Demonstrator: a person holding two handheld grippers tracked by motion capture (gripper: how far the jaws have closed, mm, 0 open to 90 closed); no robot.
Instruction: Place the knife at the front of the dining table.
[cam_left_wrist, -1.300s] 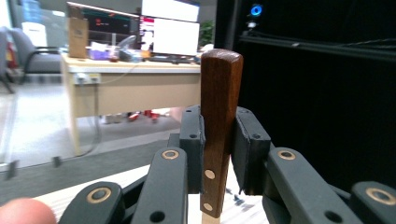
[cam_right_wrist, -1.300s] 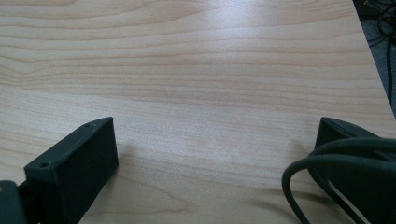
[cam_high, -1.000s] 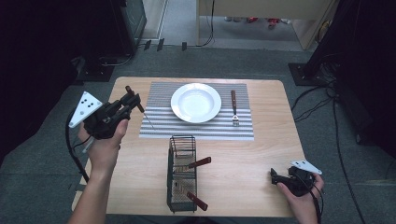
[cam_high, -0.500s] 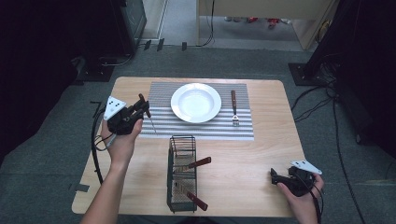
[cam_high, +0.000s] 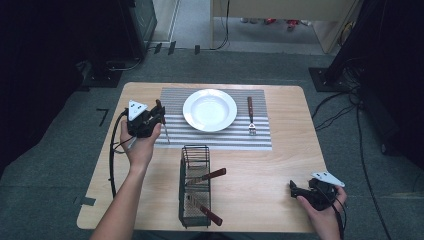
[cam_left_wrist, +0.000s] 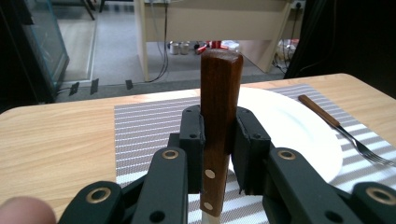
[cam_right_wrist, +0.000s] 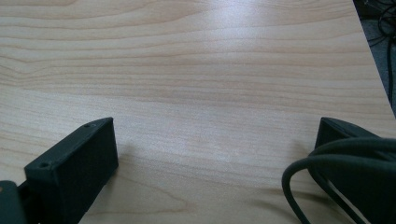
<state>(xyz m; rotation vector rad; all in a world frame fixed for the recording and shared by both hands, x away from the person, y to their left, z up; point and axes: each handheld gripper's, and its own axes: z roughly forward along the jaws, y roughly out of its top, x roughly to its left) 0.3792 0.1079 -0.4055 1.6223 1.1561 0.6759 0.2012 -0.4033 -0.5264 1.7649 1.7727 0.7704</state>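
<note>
Left gripper (cam_left_wrist: 217, 135) clamps the knife (cam_left_wrist: 219, 116) handle (upright) between its jaws.

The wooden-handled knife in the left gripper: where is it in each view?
High view: knife left of the plate, blade sloping down over the mat's left edge.
Left gripper view: centre, handle upright between the shut jaws.
Right gripper view: bare tabletop ahead of it.
Shared landmark: the plate.
</note>
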